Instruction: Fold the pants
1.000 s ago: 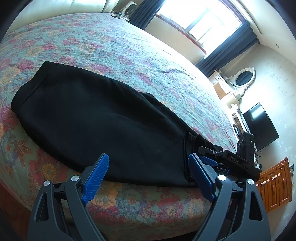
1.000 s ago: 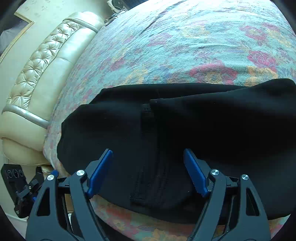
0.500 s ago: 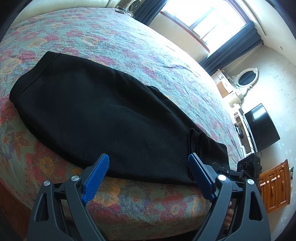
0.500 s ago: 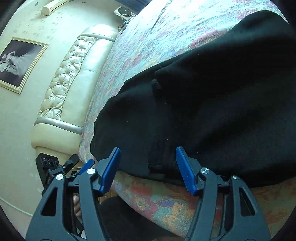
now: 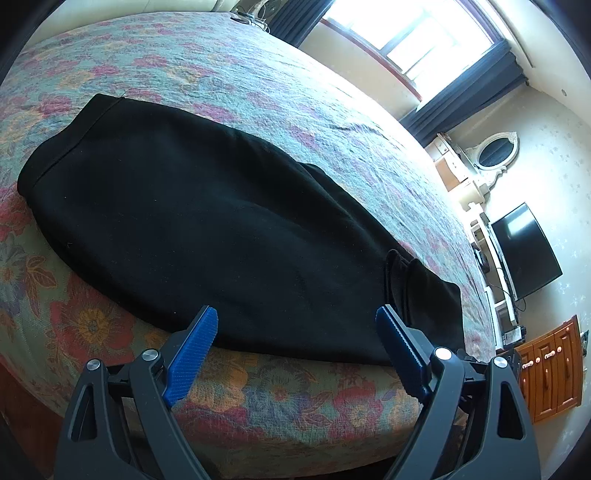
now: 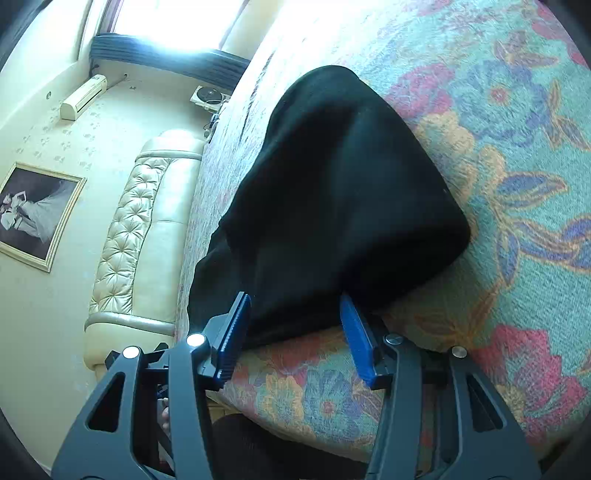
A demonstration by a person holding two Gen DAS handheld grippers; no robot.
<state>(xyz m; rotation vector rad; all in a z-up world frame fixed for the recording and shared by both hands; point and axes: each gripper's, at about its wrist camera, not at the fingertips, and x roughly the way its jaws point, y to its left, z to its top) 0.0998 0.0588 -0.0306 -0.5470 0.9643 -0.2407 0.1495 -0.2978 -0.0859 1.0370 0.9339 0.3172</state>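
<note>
Black pants (image 5: 207, 229) lie flat and lengthwise along the near edge of the floral bedspread (image 5: 258, 92), hem end at the far left, a folded bunch at the right end. My left gripper (image 5: 295, 339) is open and empty, just short of the pants' near edge. In the right wrist view the pants (image 6: 332, 192) stretch away from the camera. My right gripper (image 6: 295, 317) is open, its blue fingers (image 6: 356, 338) either side of the pants' near edge at the bed's side; the cloth is not pinched.
A cream tufted headboard (image 6: 144, 229) stands at the left of the right wrist view. A television (image 5: 524, 251), a wooden dresser (image 5: 550, 369) and a mirror (image 5: 493, 155) line the wall beyond the bed. A bright window (image 5: 406, 33) is behind.
My right gripper has swung round to the end of the pants and narrowed, with the cloth edge between its fingers now. My left gripper has backed off slightly, still open.
</note>
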